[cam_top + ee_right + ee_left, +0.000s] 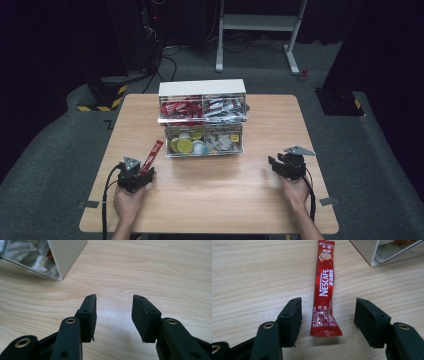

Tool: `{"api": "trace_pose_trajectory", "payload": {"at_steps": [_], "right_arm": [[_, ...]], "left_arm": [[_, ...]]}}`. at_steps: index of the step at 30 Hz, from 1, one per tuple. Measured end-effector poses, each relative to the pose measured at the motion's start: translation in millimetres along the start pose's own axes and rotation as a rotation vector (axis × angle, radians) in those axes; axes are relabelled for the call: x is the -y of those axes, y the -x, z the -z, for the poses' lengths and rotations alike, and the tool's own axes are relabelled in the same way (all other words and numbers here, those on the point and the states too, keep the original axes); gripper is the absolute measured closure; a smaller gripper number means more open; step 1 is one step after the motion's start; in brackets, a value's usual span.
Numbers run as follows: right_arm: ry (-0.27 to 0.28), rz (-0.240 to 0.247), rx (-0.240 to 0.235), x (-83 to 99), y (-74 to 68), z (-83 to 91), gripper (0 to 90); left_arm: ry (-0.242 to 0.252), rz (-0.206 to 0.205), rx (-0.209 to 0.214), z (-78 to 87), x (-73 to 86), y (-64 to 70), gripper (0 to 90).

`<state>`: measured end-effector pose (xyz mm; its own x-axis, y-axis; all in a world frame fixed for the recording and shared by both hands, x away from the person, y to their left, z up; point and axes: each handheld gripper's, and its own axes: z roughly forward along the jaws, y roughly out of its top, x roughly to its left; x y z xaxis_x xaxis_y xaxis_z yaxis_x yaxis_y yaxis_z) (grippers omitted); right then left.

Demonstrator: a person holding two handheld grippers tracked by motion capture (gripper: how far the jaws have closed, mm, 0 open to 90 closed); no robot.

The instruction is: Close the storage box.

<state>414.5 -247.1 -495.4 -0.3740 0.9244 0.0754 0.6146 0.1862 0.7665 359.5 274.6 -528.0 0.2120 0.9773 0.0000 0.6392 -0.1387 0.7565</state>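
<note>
- The red coffee stick point(323, 287) lay flat on the tabletop point(240, 200), and its near end sat right between the two jaws of the left tongs point(328, 315).
- Its long side ran straight away from the left tongs, pointing toward the little drawer box point(202, 117) in the middle of the tabletop.
- The left tongs were wide apart and held nothing. The jaws did not touch the stick on either side.
- To pick it up, I think the left tongs just had to close across the thin stick, since it already lay in the gap.
- The right tongs point(113, 315) were spread wide too, with only bare wood between them, well apart from the stick.
- So the left hand point(129, 200) was much nearer the stick than the right hand point(295, 192).
- The left gripper view showed the stick's bottom end in the gap; the high view point(152, 156) hid that end behind the tongs point(145, 175).
- The high view showed the whole box, with red packs and round lids in its drawers.
</note>
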Motion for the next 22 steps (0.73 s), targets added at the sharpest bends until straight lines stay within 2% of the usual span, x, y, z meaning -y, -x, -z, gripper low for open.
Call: {"api": "trace_pose_trajectory", "payload": {"at_steps": [9, 13, 15, 22], "right_arm": [[-0.018, -0.002, 0.038, 9.6, 0.8, -9.6, 51.9], [-0.041, 0.013, 0.063, 15.3, -0.4, -16.0, 49.7], [-0.044, 0.044, 0.098, 19.3, -1.8, -19.0, 46.9], [-0.048, 0.042, 0.095, 19.1, -1.4, -19.3, 43.7]], "left_arm": [[-0.001, 0.0, 0.001, 0.0, 0.0, 0.0, 39.3], [0.0, 0.0, 0.0, 0.0, 0.0, 0.0, 39.3], [0.0, 0.0, 0.001, 0.0, 0.0, 0.1, 39.2], [0.002, 0.001, 0.001, -0.1, 0.2, 0.3, 39.0]]}}
